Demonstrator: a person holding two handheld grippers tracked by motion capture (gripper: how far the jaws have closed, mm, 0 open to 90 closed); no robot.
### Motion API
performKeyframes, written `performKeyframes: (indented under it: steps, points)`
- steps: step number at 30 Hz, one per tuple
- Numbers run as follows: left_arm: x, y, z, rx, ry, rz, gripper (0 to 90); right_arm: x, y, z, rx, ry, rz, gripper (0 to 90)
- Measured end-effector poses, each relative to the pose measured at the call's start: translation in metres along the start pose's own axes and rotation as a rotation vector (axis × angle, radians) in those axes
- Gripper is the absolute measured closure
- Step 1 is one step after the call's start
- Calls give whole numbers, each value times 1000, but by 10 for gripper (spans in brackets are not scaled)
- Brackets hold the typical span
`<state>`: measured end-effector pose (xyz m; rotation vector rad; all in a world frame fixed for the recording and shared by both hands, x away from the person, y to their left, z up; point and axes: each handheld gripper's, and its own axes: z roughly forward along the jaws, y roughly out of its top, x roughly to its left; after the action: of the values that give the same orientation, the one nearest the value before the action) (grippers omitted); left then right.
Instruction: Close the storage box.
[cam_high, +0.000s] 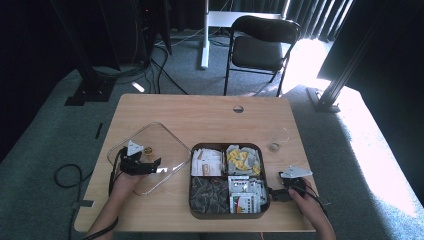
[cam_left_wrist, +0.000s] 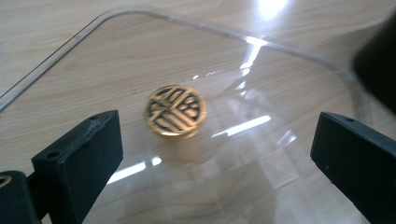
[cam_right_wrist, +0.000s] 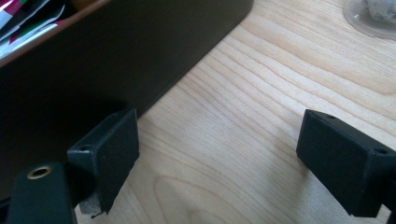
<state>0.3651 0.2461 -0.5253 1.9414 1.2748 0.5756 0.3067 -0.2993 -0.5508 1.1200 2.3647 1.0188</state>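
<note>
A clear square lid (cam_high: 161, 136) lies flat on the table's left half, with a round gold knob (cam_high: 148, 149) at its middle. My left gripper (cam_high: 151, 162) hovers low over the lid, open, just short of the gold knob (cam_left_wrist: 175, 111), which sits ahead between the jaws with nothing touching it. A dark box (cam_high: 226, 145) with four compartments of tea bags and packets stands at the front centre. My right gripper (cam_high: 273, 193) rests open by the box's front right corner. Its left jaw is close to the dark box wall (cam_right_wrist: 93, 70), and bare wood lies between the jaws.
A small clear glass item (cam_high: 274, 146) stands right of the box, also at the top right of the right gripper view (cam_right_wrist: 369, 16). The wooden table (cam_high: 210, 112) has a cable hole (cam_high: 238, 108) at the back. A black chair (cam_high: 260, 45) stands behind it.
</note>
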Motion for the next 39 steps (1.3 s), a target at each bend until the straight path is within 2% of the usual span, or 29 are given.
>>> performKeyframes:
  steps: [5,8,11,15,19,20,22,23,28,33,34,35,39]
  points:
    - [4,3,8,24,15,-4,48,0,0,0,0,0,0,125]
    - [7,6,12,30,16,-25,49,0,0,0,0,0,-1,125]
    - [10,8,15,34,15,-37,131,0,0,0,0,0,-1,125]
    - [10,10,20,52,7,-18,220,0,0,0,0,0,0,125]
    - [10,11,22,45,6,-31,287,0,0,0,0,0,-1,125]
    - [11,12,23,35,12,-45,332,0,0,0,0,0,0,125]
    - [11,12,25,37,27,-46,378,0,0,0,0,0,0,125]
    - [12,12,26,40,18,-51,411,0,0,0,0,0,0,125]
    - [13,12,28,46,19,-65,471,0,0,0,0,0,0,125]
    - [13,12,27,51,42,-54,539,0,0,0,0,0,0,125]
    - [12,12,27,55,58,-50,543,0,0,0,0,0,0,125]
    - [12,12,27,55,58,-50,579,0,0,0,0,0,0,125]
    - [12,13,26,61,59,-49,589,0,0,0,0,0,0,125]
